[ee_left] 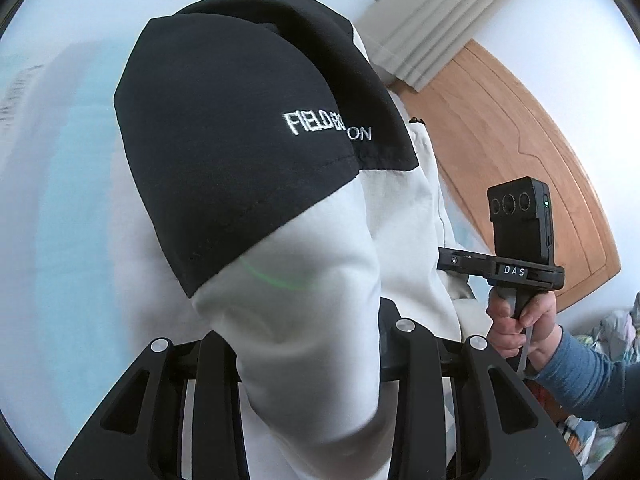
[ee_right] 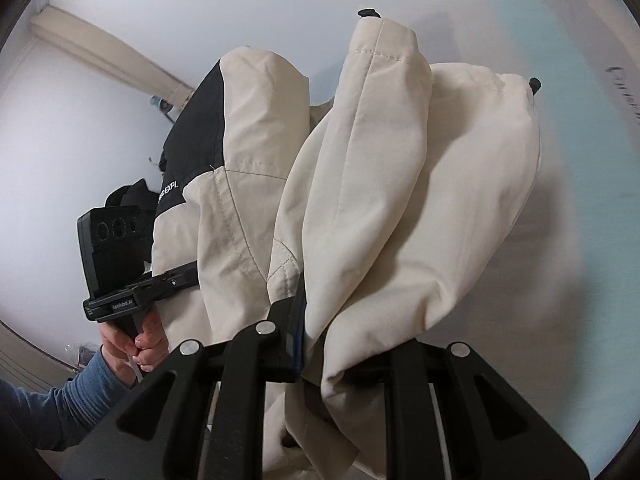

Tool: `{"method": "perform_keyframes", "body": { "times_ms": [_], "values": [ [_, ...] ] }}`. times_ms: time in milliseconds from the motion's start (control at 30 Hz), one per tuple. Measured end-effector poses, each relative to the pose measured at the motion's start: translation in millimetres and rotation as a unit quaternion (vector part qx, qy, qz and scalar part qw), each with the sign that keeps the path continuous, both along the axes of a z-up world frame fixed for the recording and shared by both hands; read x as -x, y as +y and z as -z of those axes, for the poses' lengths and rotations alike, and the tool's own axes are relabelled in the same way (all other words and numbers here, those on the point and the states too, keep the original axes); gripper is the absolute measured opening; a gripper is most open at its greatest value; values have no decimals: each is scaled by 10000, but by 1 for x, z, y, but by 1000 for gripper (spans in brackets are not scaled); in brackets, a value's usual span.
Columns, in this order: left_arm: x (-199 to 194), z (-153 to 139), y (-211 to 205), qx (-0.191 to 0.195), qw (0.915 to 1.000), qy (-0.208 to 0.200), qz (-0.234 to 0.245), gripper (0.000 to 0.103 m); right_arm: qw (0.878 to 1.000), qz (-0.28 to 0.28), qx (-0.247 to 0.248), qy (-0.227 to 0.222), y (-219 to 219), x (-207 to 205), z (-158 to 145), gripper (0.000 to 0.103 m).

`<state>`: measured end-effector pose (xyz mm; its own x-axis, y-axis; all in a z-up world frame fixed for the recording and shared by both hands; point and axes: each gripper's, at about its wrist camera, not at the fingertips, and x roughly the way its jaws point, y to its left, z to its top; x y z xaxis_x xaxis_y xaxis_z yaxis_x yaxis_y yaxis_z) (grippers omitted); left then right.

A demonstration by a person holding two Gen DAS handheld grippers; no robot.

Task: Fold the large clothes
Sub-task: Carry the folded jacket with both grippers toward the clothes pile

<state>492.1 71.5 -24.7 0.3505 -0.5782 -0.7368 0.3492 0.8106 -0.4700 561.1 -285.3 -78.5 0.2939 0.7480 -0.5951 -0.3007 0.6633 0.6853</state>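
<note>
A: Cream-and-black jacket [ee_left: 304,240], lifted, bunched between both tools. Black panel with white lettering fills the left wrist view.

B: Left gripper [ee_left: 308,364]?

A: Jaws clenched on a thick cream fold of the jacket, fabric spilling out ahead of them. The fingertips themselves are buried under cloth.

B: Right gripper [ee_right: 316,344]?

A: Jaws nearly together, pinching jacket cloth; a cream fold wraps over the inner finger [ee_right: 288,332]. Two puffy cream folds hang forward, black toggles at their far ends.

B: Where's the jacket relative to the surface?

A: Hanging above a pale blue-white surface [ee_left: 60,200]; can't tell whether any part touches it. Could be a bed, unclear.

B: Hands?

A: Right hand [ee_left: 520,320] in blue sleeve grips its handle, seen from the left wrist. Left hand [ee_right: 136,340], same sleeve, seen from the right wrist.

B: Background?

A: Wooden board [ee_left: 520,152] at right, curtain [ee_left: 432,32] above it, white wall [ee_right: 80,160].
</note>
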Motion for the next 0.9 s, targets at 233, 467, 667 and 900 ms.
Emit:
{"method": "perform_keyframes", "body": {
  "times_ms": [233, 467, 667, 900],
  "values": [
    [23, -30, 112, -141, 9991, -184, -353, 34, 9989, -448, -53, -161, 105, 7, -21, 14],
    [57, -49, 229, -189, 9948, -293, -961, 34, 9944, -1015, -37, -304, 212, 0, -36, 14],
    [86, -75, 375, -325, 9843, -354, -1697, 34, 9846, -1678, -128, -466, 343, -16, -56, 14],
    [118, -99, 521, -963, 9638, -251, -2475, 34, 9700, -2376, -286, -424, 523, -18, -62, 15]
  ]
}}
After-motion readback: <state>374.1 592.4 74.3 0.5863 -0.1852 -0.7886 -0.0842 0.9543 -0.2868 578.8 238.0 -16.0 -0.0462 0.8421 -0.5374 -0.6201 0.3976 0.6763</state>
